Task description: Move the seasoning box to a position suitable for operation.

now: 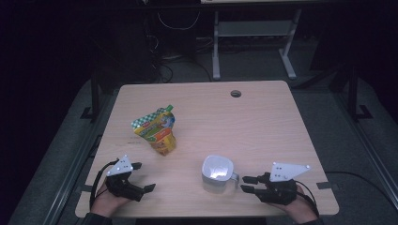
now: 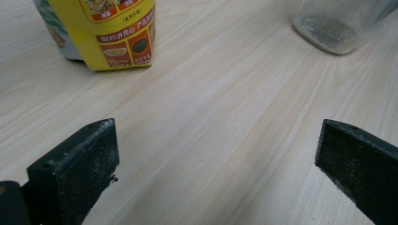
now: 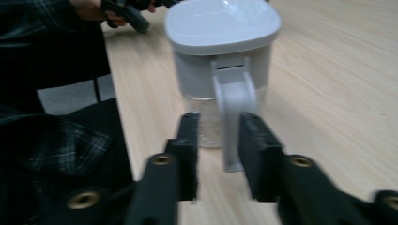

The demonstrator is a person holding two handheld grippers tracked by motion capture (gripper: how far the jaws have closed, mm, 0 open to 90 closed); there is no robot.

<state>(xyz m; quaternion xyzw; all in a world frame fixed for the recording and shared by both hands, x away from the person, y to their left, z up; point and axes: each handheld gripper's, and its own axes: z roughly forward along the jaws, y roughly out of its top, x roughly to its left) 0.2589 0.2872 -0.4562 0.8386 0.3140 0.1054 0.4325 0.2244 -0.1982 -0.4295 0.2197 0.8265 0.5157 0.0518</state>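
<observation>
A clear jug (image 1: pixel 217 174) with a white lid and a white handle (image 3: pixel 232 98) stands near the table's front edge, right of centre. My right gripper (image 1: pixel 244 183) lies level just right of it. In the right gripper view (image 3: pixel 219 119) the handle sits between the jaws, close to one pad, with a gap at the other, so the jaws are open. My left gripper (image 1: pixel 146 176) rests at the front left, jaws wide open (image 2: pixel 217 129) over bare wood. A yellow and green food pouch (image 1: pixel 157 131) stands beyond it (image 2: pixel 117 33). The jug's glass base (image 2: pixel 335 28) shows in the left gripper view.
The wooden table (image 1: pixel 263 122) has a round cable hole (image 1: pixel 235 93) near its back edge. Metal desk legs (image 1: pixel 216 51) and cables stand on the dark floor behind. A plaid sleeve (image 3: pixel 51 140) lies at the table's front edge beside the right gripper.
</observation>
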